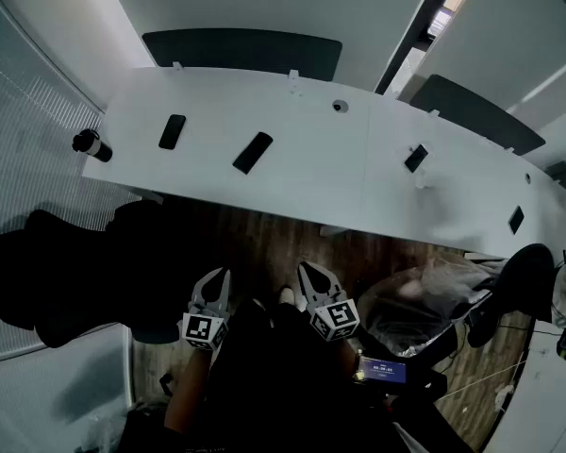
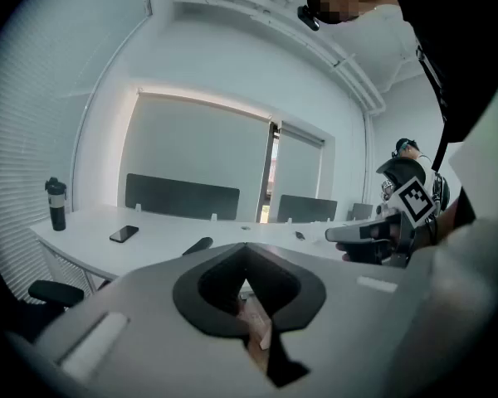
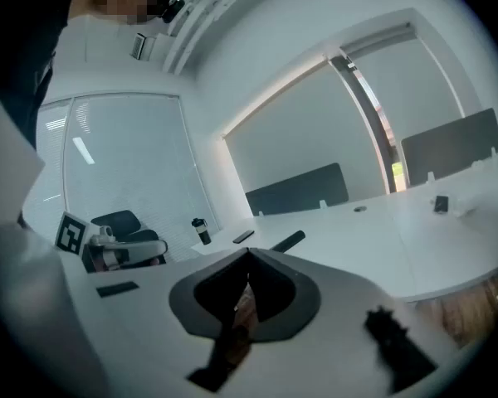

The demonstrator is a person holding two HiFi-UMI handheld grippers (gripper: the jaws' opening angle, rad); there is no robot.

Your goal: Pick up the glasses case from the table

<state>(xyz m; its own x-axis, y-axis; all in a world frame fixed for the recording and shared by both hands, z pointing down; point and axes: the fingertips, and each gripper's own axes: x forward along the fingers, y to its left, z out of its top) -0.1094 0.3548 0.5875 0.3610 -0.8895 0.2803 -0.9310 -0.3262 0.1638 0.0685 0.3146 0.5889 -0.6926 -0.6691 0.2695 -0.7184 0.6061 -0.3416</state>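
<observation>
The glasses case is a long dark case lying flat on the white table, left of middle. It also shows in the left gripper view as a dark case and in the right gripper view as a dark case. My left gripper and right gripper hang side by side over the wooden floor, well short of the table's near edge. The left gripper has its jaws together with nothing in them. The right gripper likewise shows its jaws meeting, empty.
A black phone lies left of the case, and a dark bottle stands at the table's left end. Two small dark objects lie further right. A black chair stands at the left, below the table edge.
</observation>
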